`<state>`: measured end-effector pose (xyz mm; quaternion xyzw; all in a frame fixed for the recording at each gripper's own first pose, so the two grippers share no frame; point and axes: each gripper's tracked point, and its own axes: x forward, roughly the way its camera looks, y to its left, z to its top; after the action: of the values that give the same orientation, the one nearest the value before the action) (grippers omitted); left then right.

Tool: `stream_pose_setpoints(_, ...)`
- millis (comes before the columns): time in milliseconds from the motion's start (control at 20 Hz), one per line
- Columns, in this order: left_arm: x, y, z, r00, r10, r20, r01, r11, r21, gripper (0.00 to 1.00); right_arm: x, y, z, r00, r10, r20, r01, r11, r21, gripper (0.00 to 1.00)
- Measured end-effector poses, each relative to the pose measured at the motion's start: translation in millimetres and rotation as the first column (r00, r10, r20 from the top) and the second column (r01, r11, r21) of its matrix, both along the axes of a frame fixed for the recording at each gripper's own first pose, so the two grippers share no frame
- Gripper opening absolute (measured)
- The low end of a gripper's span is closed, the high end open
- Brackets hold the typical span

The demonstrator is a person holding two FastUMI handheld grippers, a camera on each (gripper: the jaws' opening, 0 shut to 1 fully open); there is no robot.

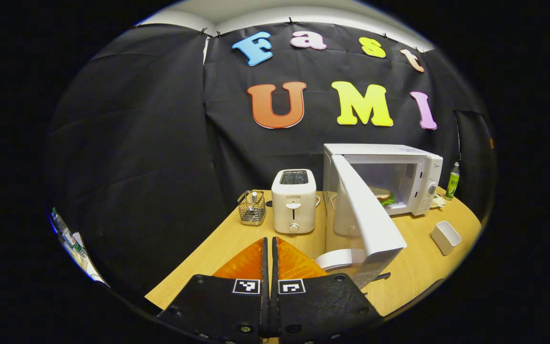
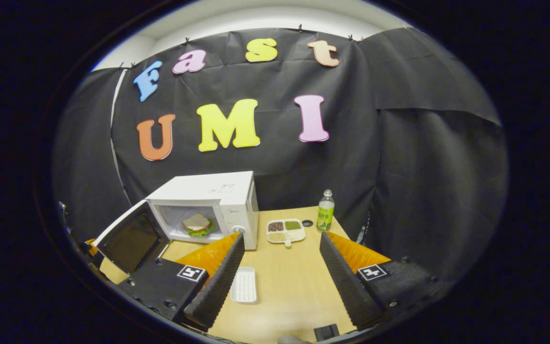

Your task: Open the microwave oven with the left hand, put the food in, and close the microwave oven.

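Observation:
A white microwave oven [image 1: 399, 177] [image 2: 217, 200] stands at the back of the wooden table with its door [image 1: 368, 220] [image 2: 134, 239] swung open toward me. Inside it lies a sandwich [image 2: 197, 224] [image 1: 383, 195] with green lettuce. My left gripper [image 1: 270, 243] is shut with nothing between its fingers, low over the table, just left of the open door and in front of the toaster. My right gripper [image 2: 282, 260] stands wide open and empty, back from the microwave over the table's middle.
A white toaster [image 1: 294, 200] and a wire basket [image 1: 252, 208] stand left of the microwave. A small white tray [image 2: 245, 285] [image 1: 445, 237] lies on the table. A divided dish of grains [image 2: 285, 230] and a green bottle [image 2: 325, 211] [image 1: 453, 180] sit right of the oven.

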<state>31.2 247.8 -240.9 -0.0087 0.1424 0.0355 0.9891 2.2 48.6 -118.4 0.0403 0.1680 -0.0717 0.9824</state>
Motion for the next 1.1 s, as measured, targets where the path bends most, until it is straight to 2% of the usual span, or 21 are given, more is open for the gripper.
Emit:
stream_pose_setpoints(50,1.5,-5.2,-3.3,1.0,-0.014,-0.001,0.014,1.0,-0.003,0.0,-2.6,-1.7,0.2,1.0,-0.005,0.0,0.005,1.0,0.005,0.92)
stream_pose_setpoints(350,0.2,-36.0,-4.6,0.996,-0.092,-0.019,0.092,0.996,0.011,0.0,-6.1,-12.7,-9.7,1.0,-0.026,-0.015,0.026,0.999,0.042,0.92)
stream_pose_setpoints(650,-6.5,-98.5,7.3,0.983,-0.184,-0.008,0.184,0.983,0.022,0.0,-2.4,-21.3,-20.5,0.999,-0.02,-0.035,0.023,0.996,0.082,0.92)
stream_pose_setpoints(700,-7.8,-108.6,6.8,0.98,-0.2,-0.007,0.2,0.979,0.022,0.0,-2.1,-23.7,-21.0,0.999,-0.016,-0.035,0.018,0.997,0.079,1.0)
stream_pose_setpoints(750,-6.4,-119.1,8.0,0.976,-0.216,-0.007,0.217,0.976,0.021,0.0,-1.3,-25.4,-20.9,0.999,-0.013,-0.036,0.016,0.997,0.081,0.92)
stream_pose_setpoints(850,-5.5,-137.5,8.8,0.969,-0.245,-0.007,0.245,0.969,0.025,0.0,-0.9,-29.7,-21.9,0.999,-0.006,-0.042,0.01,0.996,0.094,0.92)
stream_pose_setpoints(900,-4.5,-147.6,11.2,0.966,-0.257,-0.006,0.258,0.966,0.027,0.0,-0.1,-31.9,-22.6,0.999,-0.002,-0.048,0.006,0.995,0.096,1.0)
stream_pose_setpoints(1100,3.4,-182.6,13.5,0.955,-0.297,-0.001,0.297,0.955,0.021,0.0,1.0,-45.7,-19.6,0.999,0.004,-0.045,0.0,0.997,0.081,1.0)
